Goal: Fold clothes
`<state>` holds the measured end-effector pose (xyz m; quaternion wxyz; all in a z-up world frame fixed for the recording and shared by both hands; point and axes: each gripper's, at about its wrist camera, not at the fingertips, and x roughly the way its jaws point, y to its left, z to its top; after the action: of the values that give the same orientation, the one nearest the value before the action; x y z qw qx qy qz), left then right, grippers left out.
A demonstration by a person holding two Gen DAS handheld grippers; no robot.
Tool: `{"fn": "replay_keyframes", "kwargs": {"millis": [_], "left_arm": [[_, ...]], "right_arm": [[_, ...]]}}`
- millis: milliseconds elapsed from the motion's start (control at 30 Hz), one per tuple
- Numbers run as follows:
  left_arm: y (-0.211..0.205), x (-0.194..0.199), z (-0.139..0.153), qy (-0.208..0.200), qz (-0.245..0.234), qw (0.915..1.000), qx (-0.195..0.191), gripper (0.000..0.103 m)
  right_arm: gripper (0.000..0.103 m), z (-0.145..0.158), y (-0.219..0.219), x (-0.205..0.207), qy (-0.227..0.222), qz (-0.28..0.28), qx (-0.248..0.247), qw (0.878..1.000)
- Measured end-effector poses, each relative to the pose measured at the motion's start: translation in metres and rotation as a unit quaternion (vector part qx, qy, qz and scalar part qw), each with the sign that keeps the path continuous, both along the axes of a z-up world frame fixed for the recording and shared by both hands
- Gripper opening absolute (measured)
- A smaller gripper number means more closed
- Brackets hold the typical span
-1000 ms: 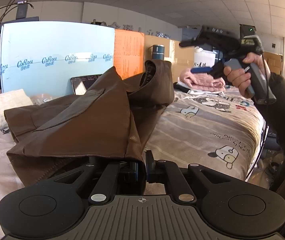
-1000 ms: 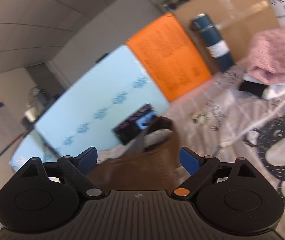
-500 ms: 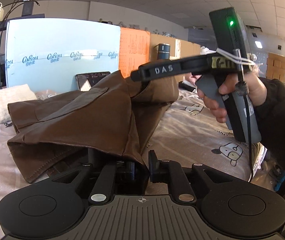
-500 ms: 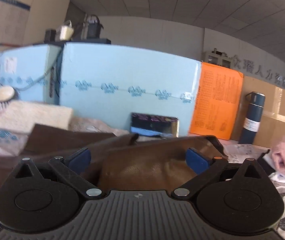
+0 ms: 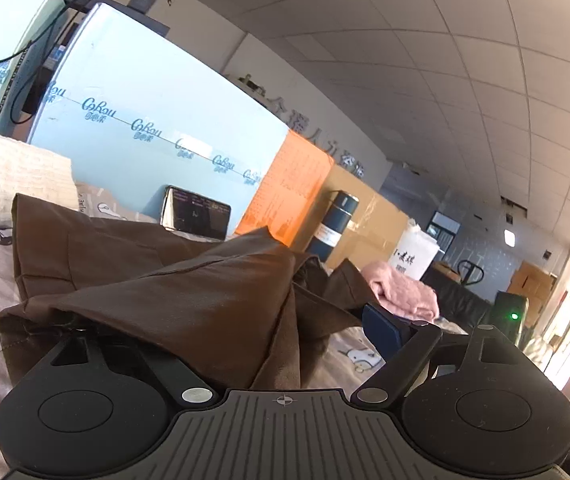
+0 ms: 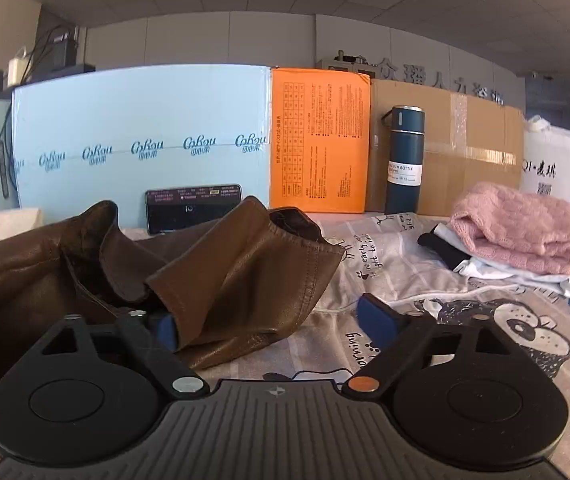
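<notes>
Right now I see the brown leather jacket [image 6: 241, 276] lying in a rumpled heap on the cartoon-print bedsheet [image 6: 425, 280], just in front of the phone [image 6: 193, 206] that leans against the pale blue board [image 6: 137, 120]. One sleeve [image 6: 269, 264] is thrown across the body, cuff toward the orange box [image 6: 319, 140], but the edges are not squared and the collar area stands up in ridges, so I judge the fold half-made at best; flattening and at least one more fold look left to do.

My right gripper [image 6: 265, 326] is spread wide, its left blue pad tucked against the sleeve's edge, the other pad well clear over the sheet. My left gripper [image 5: 237, 332] also looks spread: its right finger stands free beside the jacket [image 5: 189, 304], while the leather drapes over its left finger, hiding it.

To the right of the jacket, a folded pink sweater [image 6: 521, 228] sits on other clothes, a finished stack by the look of it.
</notes>
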<state>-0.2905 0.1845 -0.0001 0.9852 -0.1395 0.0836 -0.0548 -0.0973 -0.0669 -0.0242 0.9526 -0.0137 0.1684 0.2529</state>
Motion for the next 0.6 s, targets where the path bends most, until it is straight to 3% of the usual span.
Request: {"fn": "replay_keyframes", "kwargs": {"millis": [33,100,200,333,467,600], "left_arm": [[0.001,0.001,0.003,-0.009,0.0,1.0,-0.002,0.03],[0.003,0.002,0.009,-0.028,0.0,0.9996,-0.005,0.009],[0.006,0.004,0.017,-0.056,0.001,0.9984,-0.01,0.005],[0.01,0.006,0.029,-0.093,0.001,0.9955,-0.017,0.005],[0.001,-0.007,0.038,-0.161,-0.085,0.9833,-0.012,0.005],[-0.011,-0.018,0.031,-0.163,-0.179,0.9702,-0.008,0.006]], "right_arm": [[0.053,0.001,-0.006,0.005,0.013,0.006,0.019,1.0],[0.024,0.002,-0.017,0.015,0.037,0.02,0.052,0.998],[0.007,0.007,-0.026,0.023,0.048,0.028,0.078,0.995],[0.004,0.024,-0.05,0.025,0.033,0.018,0.117,0.992],[0.004,0.042,-0.092,0.021,0.013,-0.004,0.148,0.989],[0.004,0.043,-0.134,0.014,0.024,-0.03,0.166,0.985]]}}
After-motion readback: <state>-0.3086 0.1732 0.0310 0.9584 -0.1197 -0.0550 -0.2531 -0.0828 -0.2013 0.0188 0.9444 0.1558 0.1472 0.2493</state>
